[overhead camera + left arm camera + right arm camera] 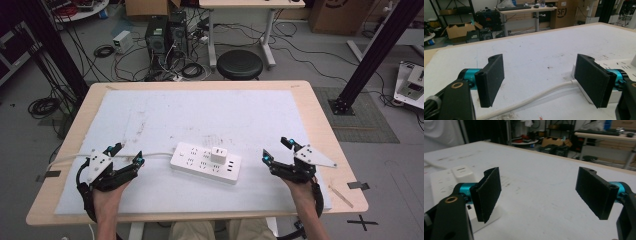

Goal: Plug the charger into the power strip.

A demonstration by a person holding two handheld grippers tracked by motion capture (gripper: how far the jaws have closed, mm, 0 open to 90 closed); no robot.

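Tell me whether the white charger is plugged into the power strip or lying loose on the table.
Plugged in: the white charger stands upright on top of the power strip, seated in its socket face; the right gripper view shows the same.

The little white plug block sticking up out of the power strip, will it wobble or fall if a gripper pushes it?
Probably not much. The white plug block sits upright, plugged into the power strip, so the strip likely holds it firm. It looks boxy and smooth, so the pads might slip a little. A sideways push may slide the whole strip on the white mat instead.
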